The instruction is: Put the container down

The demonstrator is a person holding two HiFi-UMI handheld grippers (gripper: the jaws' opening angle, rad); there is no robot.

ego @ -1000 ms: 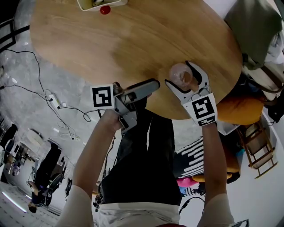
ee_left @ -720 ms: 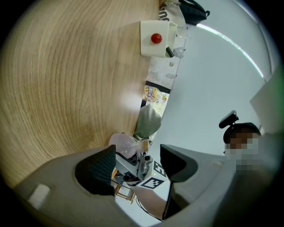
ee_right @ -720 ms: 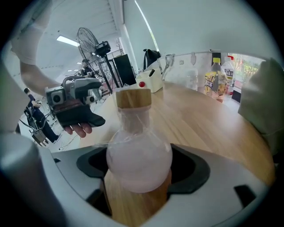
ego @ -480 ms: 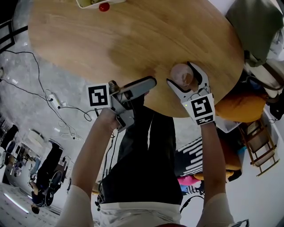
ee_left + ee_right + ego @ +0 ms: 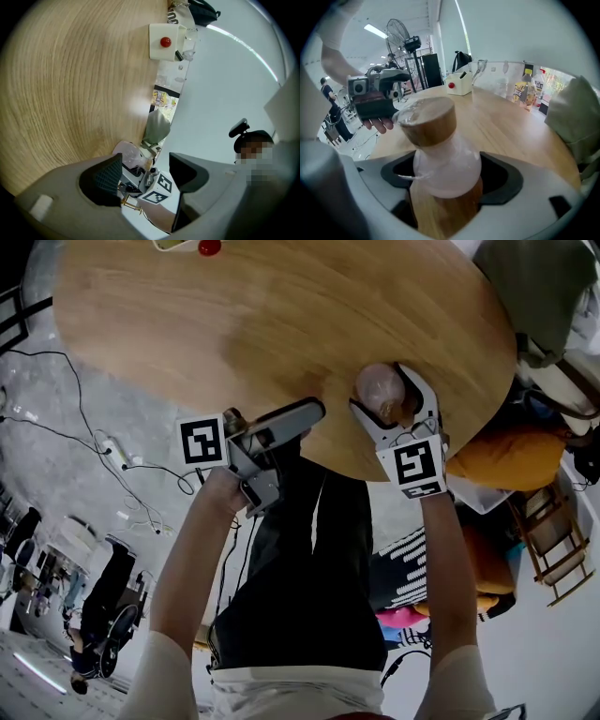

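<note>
A glass container (image 5: pixel 378 386) with a bulbous body and a wooden collar (image 5: pixel 429 121) stands tilted between the jaws of my right gripper (image 5: pixel 386 396), near the front right edge of the round wooden table (image 5: pixel 234 324). In the right gripper view both pads of the right gripper (image 5: pixel 445 176) press against the glass body. I cannot tell whether its base rests on the wood. My left gripper (image 5: pixel 307 414) hangs at the table's near edge, left of the container. In its own view the left gripper (image 5: pixel 143 173) is open with nothing between its jaws.
A white box (image 5: pixel 164 42) with a red ball (image 5: pixel 208 247) sits at the table's far edge. Bottles (image 5: pixel 520 91) stand at the far side. A grey-green bag (image 5: pixel 534 287) lies beside the table on the right. Cables (image 5: pixel 103 446) run over the floor at the left.
The right gripper and the container have shifted slightly farther in over the table. The left gripper has drifted a little to the left and stays open.
</note>
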